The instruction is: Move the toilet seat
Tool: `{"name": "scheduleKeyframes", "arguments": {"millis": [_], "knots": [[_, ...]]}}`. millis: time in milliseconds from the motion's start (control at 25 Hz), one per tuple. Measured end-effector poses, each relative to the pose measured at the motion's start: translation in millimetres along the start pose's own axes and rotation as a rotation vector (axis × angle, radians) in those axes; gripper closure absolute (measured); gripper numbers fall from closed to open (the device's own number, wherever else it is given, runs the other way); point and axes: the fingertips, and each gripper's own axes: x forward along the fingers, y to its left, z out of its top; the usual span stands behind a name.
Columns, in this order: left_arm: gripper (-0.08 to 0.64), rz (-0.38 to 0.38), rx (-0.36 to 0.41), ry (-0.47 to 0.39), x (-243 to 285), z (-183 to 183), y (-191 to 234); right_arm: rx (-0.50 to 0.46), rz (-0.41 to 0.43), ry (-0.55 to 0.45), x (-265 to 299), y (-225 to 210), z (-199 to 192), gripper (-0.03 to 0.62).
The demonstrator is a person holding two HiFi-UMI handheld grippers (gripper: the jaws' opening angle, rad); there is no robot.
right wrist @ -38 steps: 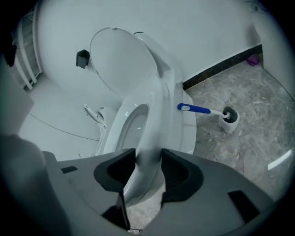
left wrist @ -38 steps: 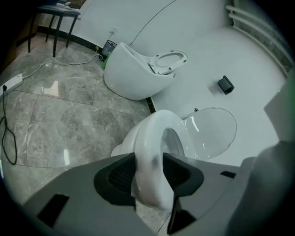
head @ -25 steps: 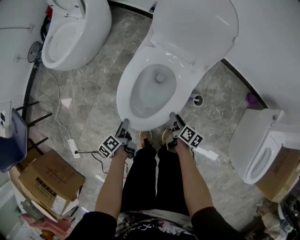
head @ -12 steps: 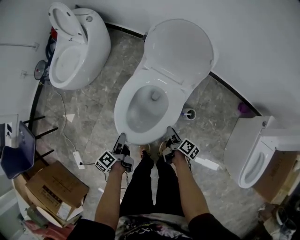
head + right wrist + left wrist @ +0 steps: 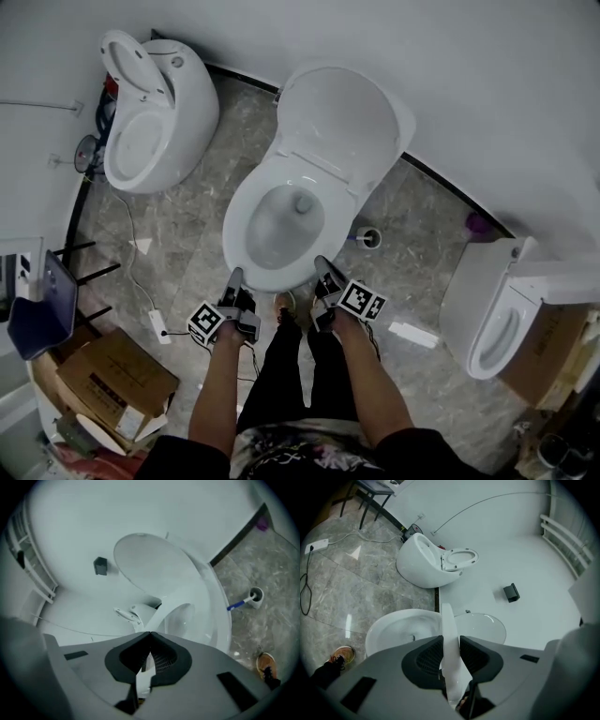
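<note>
The white toilet (image 5: 246, 261) stands mid-floor with its lid (image 5: 342, 122) raised against the wall. Both grippers are at the bowl's front edge. My left gripper (image 5: 234, 278) is shut on the front of the toilet seat (image 5: 446, 620), which runs edge-on between its pads (image 5: 451, 641); these jaws have just been closing a little on it. My right gripper (image 5: 322, 265) has its fingertips touching (image 5: 150, 633). The seat (image 5: 176, 604) sweeps up behind them toward the hinge. Whether the right pads still pinch it is hidden.
A second toilet (image 5: 155, 112) stands at the left wall and a third (image 5: 497, 309) at the right. A toilet brush (image 5: 370, 238) sits right of the bowl. Cardboard boxes (image 5: 112, 375) and a power strip (image 5: 157, 325) lie on the floor at left. The person's legs stand behind the grippers.
Both grippers have risen at the bowl's front, and the head view has drawn back, so the toilets look smaller and more wall shows.
</note>
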Motion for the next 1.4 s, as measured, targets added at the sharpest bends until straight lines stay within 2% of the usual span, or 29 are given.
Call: {"name": "scheduleKeyframes", "arguments": {"millis": [40,160,360,480,520,720,880,1000,1120,1200,1280,1400], "knots": [[0.440,-0.003,-0.006,-0.010,0,0,0,-0.009,0.006,-0.005,-1,7,1,0.588],[0.439,0.018,-0.001,-0.011,-1,-2,-3,0.059,0.000,-0.034,-18,-3,1,0.560],[0.437,-0.101,0.014,0.015,15,-4,-47,0.145,-0.044,-0.052,-46,-21,-14,0.546],[0.430,-0.039,0.121,0.063,25,-5,-59,0.186,-0.027,-0.044,-43,-14,-23,0.543],[0.424,-0.030,0.131,0.071,27,-6,-62,0.194,-0.020,-0.045,-40,-10,-24,0.543],[0.422,-0.053,0.103,0.052,27,-5,-77,0.220,0.003,-0.073,-39,4,-16,0.548],[0.407,-0.154,0.065,0.032,38,-4,-108,0.218,0.032,-0.100,-38,14,-4,0.548],[0.400,-0.129,0.097,0.031,40,-3,-116,0.231,0.044,-0.107,-40,21,4,0.548],[0.388,-0.179,0.103,0.034,47,-8,-141,0.244,0.042,-0.116,-47,26,13,0.548],[0.378,-0.173,0.145,0.042,51,-9,-151,0.247,0.028,-0.122,-51,29,20,0.549],[0.373,-0.182,0.170,0.048,58,-7,-162,0.239,0.057,-0.130,-49,38,29,0.549],[0.365,-0.220,0.158,0.056,66,-5,-183,0.217,0.082,-0.145,-44,50,35,0.549]]}}
